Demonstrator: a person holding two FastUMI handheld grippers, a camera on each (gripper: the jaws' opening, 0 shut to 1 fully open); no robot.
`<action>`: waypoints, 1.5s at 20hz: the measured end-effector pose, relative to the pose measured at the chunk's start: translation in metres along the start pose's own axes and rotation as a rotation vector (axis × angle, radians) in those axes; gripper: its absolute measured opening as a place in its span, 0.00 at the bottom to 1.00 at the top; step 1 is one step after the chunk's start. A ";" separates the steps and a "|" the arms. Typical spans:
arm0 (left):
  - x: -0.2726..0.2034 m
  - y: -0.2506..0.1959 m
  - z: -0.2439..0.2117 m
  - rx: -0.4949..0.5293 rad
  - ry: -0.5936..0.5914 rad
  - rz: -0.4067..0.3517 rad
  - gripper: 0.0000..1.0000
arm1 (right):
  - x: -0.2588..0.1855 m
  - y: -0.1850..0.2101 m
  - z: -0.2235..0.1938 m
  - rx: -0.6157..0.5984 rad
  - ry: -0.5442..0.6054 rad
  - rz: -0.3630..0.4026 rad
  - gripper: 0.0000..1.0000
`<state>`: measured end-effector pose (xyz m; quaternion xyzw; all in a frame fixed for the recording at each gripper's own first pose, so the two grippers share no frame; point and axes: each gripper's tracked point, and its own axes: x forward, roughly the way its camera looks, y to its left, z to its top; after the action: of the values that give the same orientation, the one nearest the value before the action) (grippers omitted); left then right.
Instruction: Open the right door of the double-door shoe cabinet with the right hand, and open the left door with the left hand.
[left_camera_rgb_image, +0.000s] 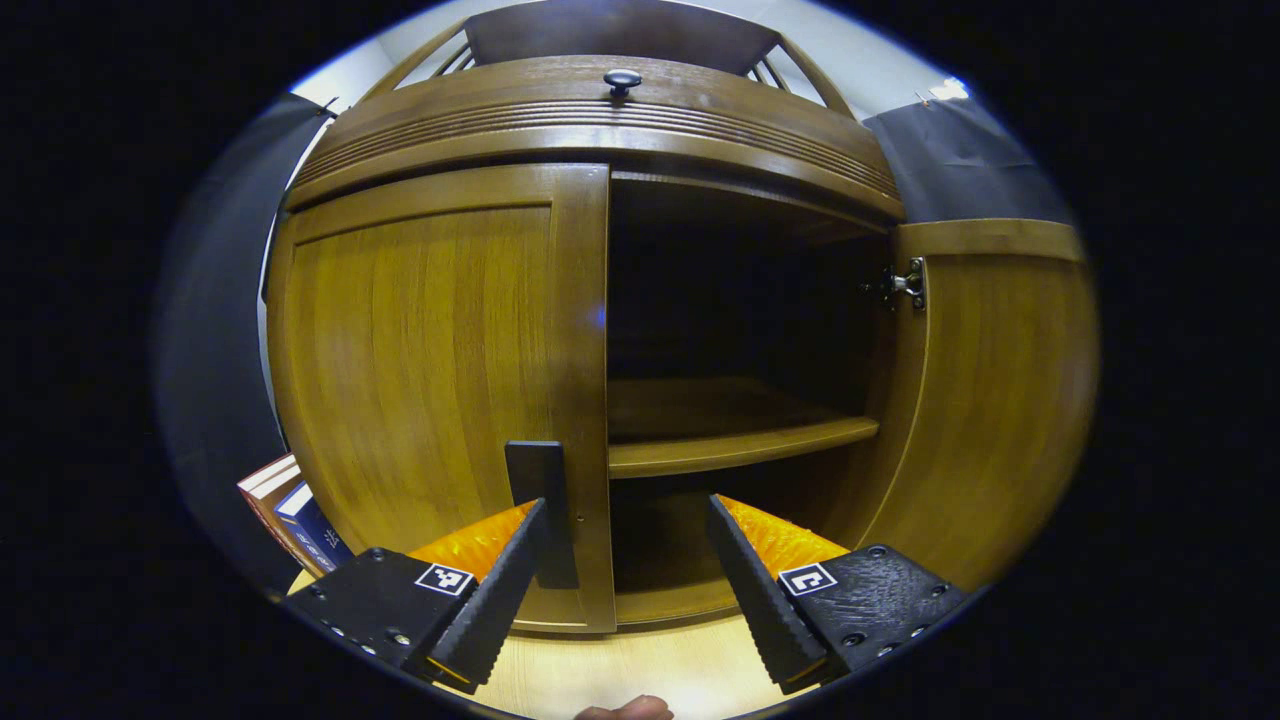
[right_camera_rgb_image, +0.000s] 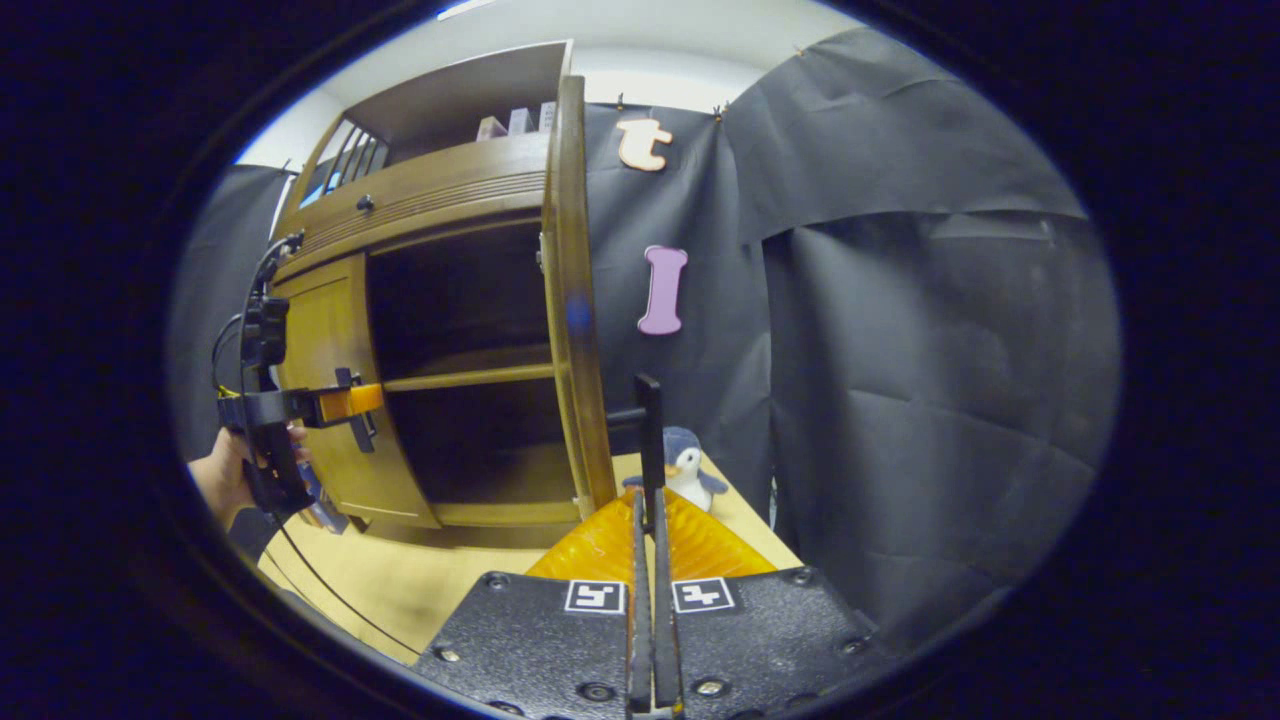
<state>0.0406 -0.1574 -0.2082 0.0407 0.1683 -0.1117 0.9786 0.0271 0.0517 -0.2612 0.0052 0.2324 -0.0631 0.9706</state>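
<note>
while right door (right_camera_rgb_image: 570, 300) stands open, left claw (left_camera_rgb_image: 625, 560) straddles left door's handle (left_camera_rgb_image: 540, 500).

Honey-brown wood-grain shoe cabinet (left_camera_rgb_image: 420, 340) with dark handles, pale table (right_camera_rgb_image: 400, 585), grey-and-white penguin toy (right_camera_rgb_image: 687, 467), black cloth wall (right_camera_rgb_image: 900, 350).

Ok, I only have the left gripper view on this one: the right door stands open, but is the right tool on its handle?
Observer: Yes. In the right gripper view the right tool is shut on the dark vertical bar handle of the brown wooden right door.
Operator: Anything behind that door?
Observer: A small grey and white penguin plush toy sits on the light wooden table just past the door's edge.
</note>
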 end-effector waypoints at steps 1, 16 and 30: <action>0.003 0.004 -0.004 0.002 0.008 0.011 0.95 | -0.001 0.001 0.005 -0.002 -0.016 0.002 0.06; 0.036 0.054 -0.029 0.013 0.010 0.162 0.93 | -0.017 0.014 0.011 0.011 -0.050 -0.005 0.53; 0.043 0.049 -0.030 0.041 -0.013 0.062 0.38 | -0.013 0.050 0.006 -0.031 -0.031 0.036 0.69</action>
<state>0.0814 -0.1153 -0.2490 0.0651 0.1582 -0.0852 0.9816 0.0246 0.1024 -0.2508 -0.0068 0.2183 -0.0420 0.9749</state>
